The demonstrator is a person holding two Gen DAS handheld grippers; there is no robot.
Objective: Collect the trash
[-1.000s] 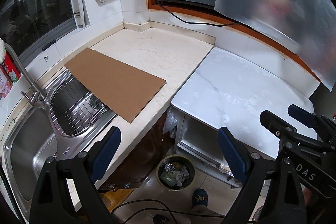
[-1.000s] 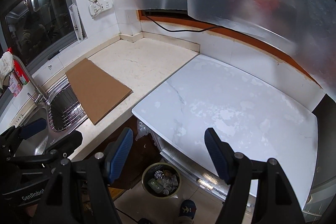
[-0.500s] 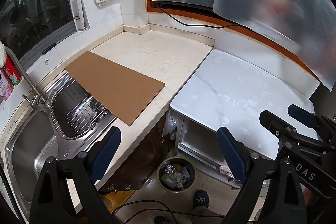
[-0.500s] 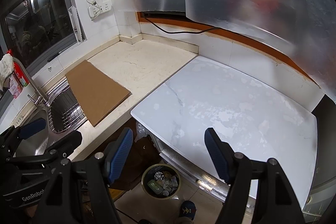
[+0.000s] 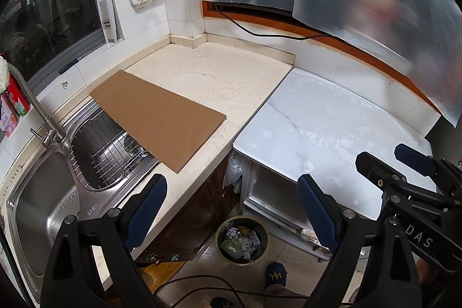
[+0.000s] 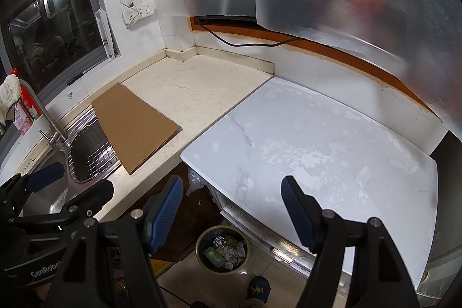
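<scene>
Now both tongs angle downward, jaws wide and empty: left tongs (image 5: 231,210) lower centre, right tongs (image 6: 232,207) likewise. Between their fingers, on the floor below the counter (image 5: 219,77) edge, sits the trash bin (image 5: 242,243), full of wrappers

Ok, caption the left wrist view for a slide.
Open tongs over a full bin, cardboard half across the sink.

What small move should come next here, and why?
Probably reach the left tool toward the cardboard sheet, the only loose item on the counter. Both tools are open and empty, and the trash bin on the floor already holds scraps.
</scene>
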